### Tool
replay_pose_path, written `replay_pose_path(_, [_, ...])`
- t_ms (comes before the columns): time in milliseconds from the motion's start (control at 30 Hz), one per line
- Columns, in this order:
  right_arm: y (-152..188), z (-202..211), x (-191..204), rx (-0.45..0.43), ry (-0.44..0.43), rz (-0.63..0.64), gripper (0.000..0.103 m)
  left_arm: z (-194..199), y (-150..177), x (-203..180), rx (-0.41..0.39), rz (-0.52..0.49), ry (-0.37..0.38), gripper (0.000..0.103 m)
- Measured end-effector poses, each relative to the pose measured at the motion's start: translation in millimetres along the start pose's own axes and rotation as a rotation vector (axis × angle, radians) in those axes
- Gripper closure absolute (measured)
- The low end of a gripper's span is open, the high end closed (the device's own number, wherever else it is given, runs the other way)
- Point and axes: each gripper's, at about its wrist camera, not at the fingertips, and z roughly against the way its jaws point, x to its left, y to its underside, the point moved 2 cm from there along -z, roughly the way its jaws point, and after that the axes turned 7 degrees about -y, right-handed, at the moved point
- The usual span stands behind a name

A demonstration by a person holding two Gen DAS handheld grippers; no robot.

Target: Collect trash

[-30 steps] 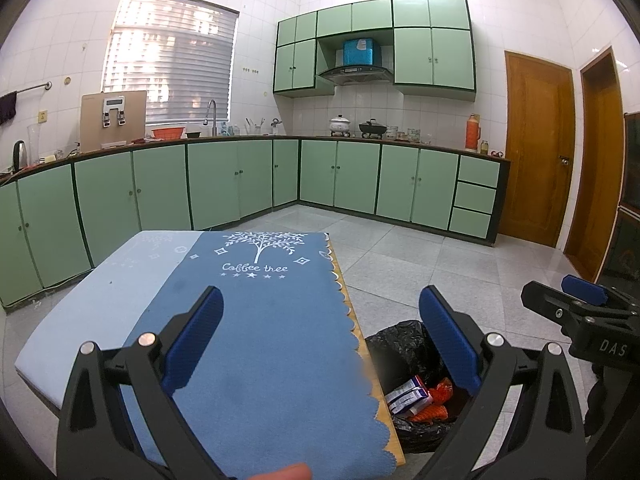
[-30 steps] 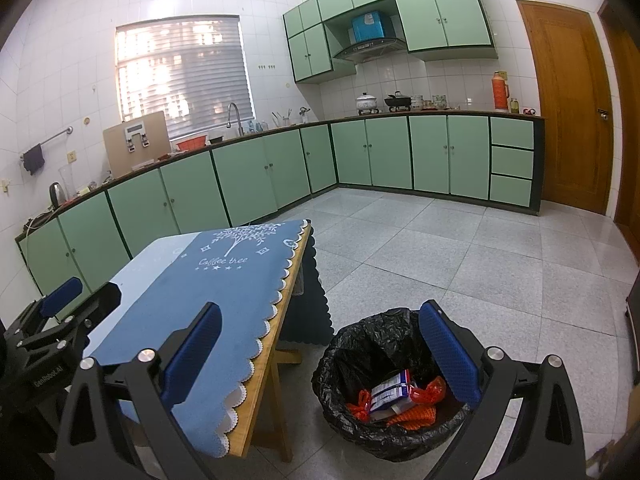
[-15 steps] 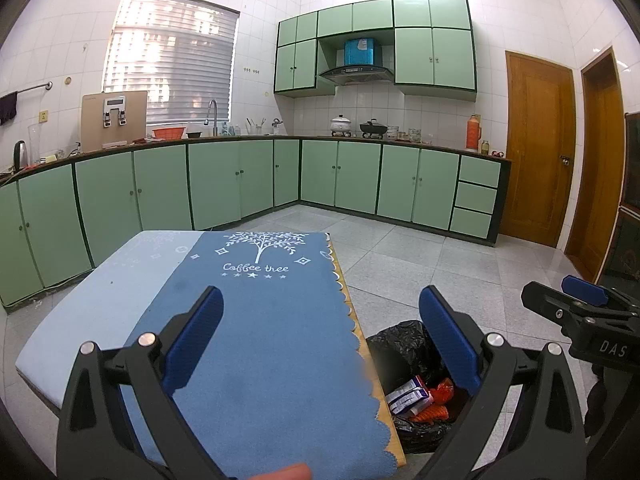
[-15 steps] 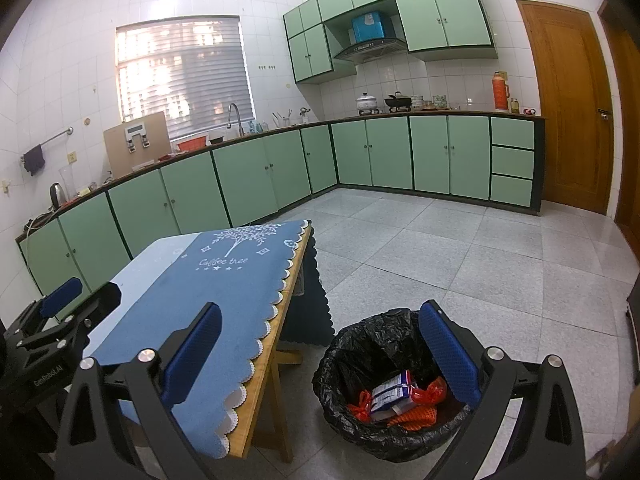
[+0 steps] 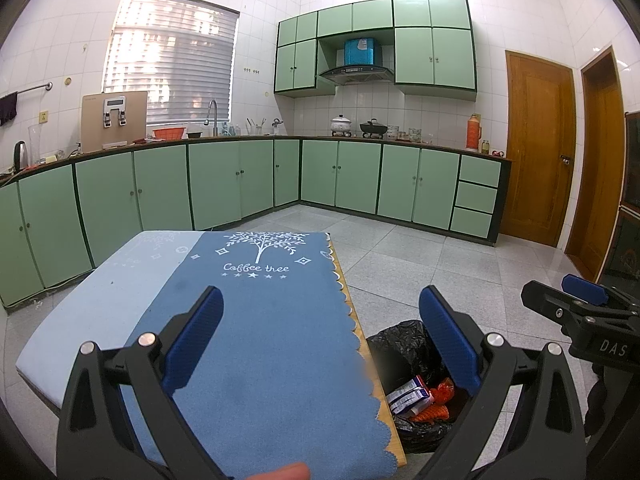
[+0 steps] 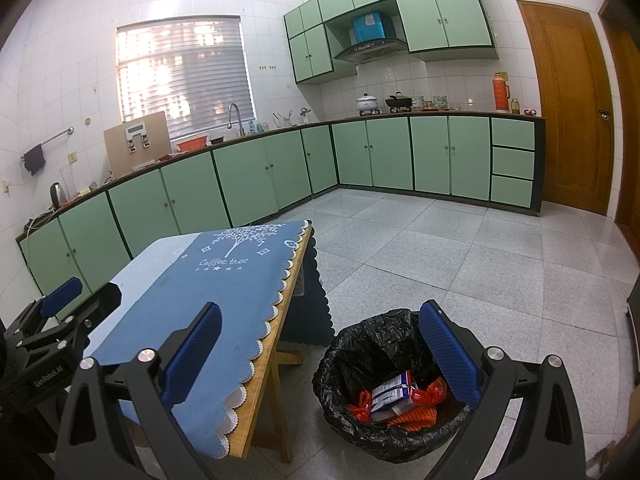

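A bin lined with a black bag stands on the floor right of the table. Inside lie a white and blue carton and orange wrappers. The bin also shows in the left wrist view. My right gripper is open and empty, held above the bin and the table's edge. My left gripper is open and empty above the blue tablecloth. The right gripper also shows in the left wrist view.
The wooden table carries a blue "Coffee tree" cloth. Green cabinets line the far walls. Wooden doors stand at the right. Grey tiled floor spreads beyond the bin.
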Motion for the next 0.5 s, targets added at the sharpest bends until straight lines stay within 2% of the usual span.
replay_pose_path(500, [-3.1,-1.7,-2.4,0.003,0.000,0.002,0.006,-1.5,1.7,1.2,0.005,0.004,0.002,0.008])
